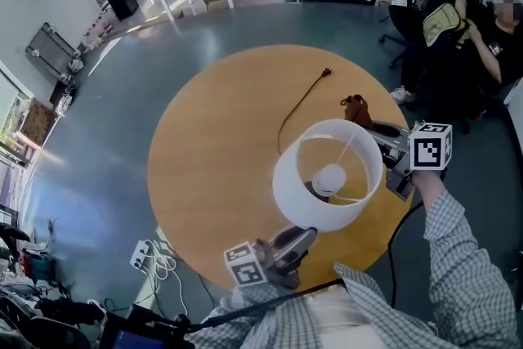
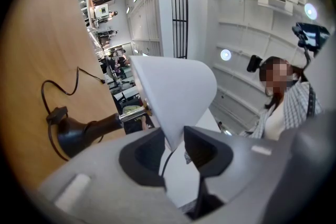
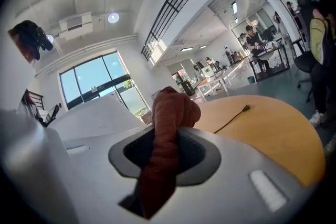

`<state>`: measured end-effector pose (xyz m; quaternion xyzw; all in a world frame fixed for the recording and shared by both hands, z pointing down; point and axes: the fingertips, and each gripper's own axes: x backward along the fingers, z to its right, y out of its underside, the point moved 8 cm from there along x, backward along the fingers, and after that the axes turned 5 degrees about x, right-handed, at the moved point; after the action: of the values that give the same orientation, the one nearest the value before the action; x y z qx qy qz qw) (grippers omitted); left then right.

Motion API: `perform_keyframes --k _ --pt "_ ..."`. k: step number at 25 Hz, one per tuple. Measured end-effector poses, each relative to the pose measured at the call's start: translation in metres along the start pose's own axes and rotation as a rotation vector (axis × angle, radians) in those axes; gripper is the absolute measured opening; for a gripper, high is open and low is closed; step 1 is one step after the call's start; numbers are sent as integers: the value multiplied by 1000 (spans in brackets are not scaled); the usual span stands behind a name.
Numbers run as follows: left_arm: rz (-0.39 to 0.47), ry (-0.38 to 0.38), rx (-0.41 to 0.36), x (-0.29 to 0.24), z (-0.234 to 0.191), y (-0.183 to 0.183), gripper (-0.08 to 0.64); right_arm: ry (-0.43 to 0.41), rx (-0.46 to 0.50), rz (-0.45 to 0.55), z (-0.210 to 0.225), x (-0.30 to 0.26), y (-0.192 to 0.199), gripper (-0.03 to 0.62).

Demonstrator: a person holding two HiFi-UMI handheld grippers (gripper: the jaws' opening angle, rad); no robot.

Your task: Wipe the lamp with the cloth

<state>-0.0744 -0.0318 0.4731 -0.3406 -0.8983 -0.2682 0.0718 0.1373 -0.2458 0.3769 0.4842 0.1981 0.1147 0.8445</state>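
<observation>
Wiping looks ready to begin: the left gripper (image 2: 176, 147) pinches the lamp shade (image 1: 288, 190) steady, the right gripper (image 3: 167, 152) squeezes the brown cloth (image 3: 172, 113), which next must rub the shade.

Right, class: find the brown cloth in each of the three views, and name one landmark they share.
Head view: cloth right of centre, just beyond the lampshade.
Left gripper view: not in it.
Right gripper view: cloth at centre, clamped between the jaws.
Shared landmark: black power cord on the wooden table.
</observation>
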Motion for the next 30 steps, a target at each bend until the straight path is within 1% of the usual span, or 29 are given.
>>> perform_keyframes --k 2,5,8,12,15,17,20,23,27,30 --pt "1 2 1 -3 1 1 114 -11 27 -47 3 -5 -3 107" --pt "4 2 0 -3 1 3 114 -51 76 -123 8 -19 -9 107" --pt "9 1 1 -6 3 2 114 -101 159 -242 10 -38 -21 107" --pt "12 -2 0 -9 2 4 114 -214 238 -400 8 -66 -35 107" --pt "11 0 -2 -8 -2 4 114 -282 305 -493 -1 -92 -44 107" --pt "8 3 -1 -8 -3 3 114 -318 374 -572 -11 -110 -51 107" --pt "10 4 -3 -6 -3 2 114 -382 495 -718 -32 -138 -57 107" --pt "12 5 -2 -5 -5 3 114 -451 592 -852 -51 -160 -59 107" --pt "10 4 -9 -3 -10 2 114 -530 766 -1072 -76 -183 -52 106" --pt "12 6 -12 -1 -12 2 114 -582 887 -1199 -100 -195 -42 106"
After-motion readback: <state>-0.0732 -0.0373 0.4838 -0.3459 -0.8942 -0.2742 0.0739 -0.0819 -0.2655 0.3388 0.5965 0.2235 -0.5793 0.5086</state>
